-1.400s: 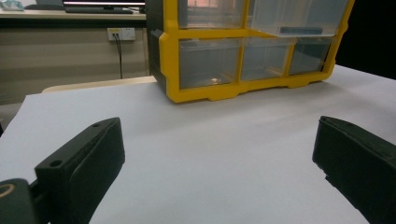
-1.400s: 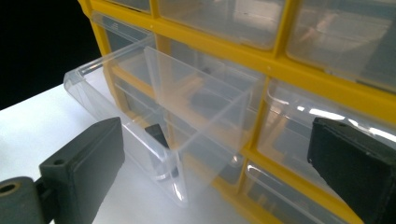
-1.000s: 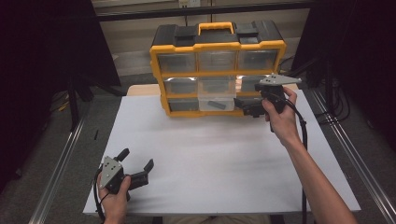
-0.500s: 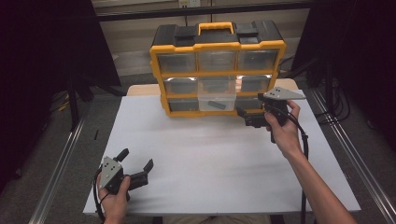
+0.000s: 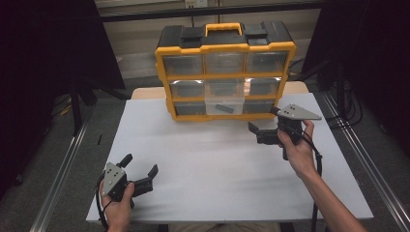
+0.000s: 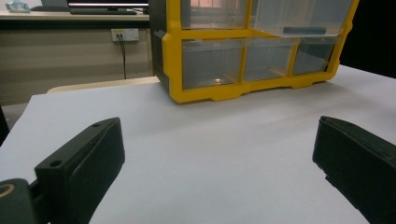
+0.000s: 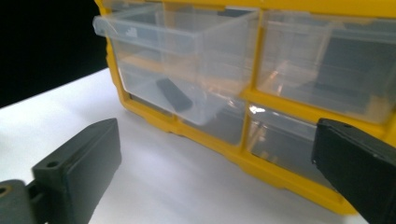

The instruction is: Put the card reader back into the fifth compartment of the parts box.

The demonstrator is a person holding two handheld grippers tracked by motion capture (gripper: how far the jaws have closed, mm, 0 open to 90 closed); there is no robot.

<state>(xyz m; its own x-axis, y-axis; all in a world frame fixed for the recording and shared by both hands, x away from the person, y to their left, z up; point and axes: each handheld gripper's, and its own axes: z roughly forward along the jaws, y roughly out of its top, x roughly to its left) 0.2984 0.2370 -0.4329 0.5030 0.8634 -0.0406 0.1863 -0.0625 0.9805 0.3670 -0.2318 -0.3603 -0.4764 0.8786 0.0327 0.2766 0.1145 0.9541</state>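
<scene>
Right gripper [image 5: 263, 133] has backed off from the organiser's lower right corner toward the person and now hangs above the table [image 5: 203, 164], jaws spread, empty. Left gripper [image 5: 140, 176] hasn't shifted: parked at the near left edge, jaws spread, nothing between them.

Left to right:
- Left side: no loose parts on the table, just the idle left gripper.
- Centre: yellow organiser [image 5: 225, 72] at the far edge. Middle-row centre drawer [image 5: 224, 99] is pulled out over the bottom row, with one small dark flat part [image 7: 173, 94] lying on its floor.
- Right: right gripper near the organiser's lower right corner, not touching it.

Risks, my read:
- Open drawer overhangs unsupported. Bump it or pull further and it could leave its slot and dump the part.
- An off-centre push to shut it could jam the drawer or shove the whole organiser back; the left gripper is well apart, so nothing braces it.
- Clear plastic is slick, so the jaws may slip off the lip.

Count: 1 organiser, 9 drawers in three rows of three, 1 open, 1 dark part visible in it, 2 grippers. Contents of the other drawers can't be told.
</scene>
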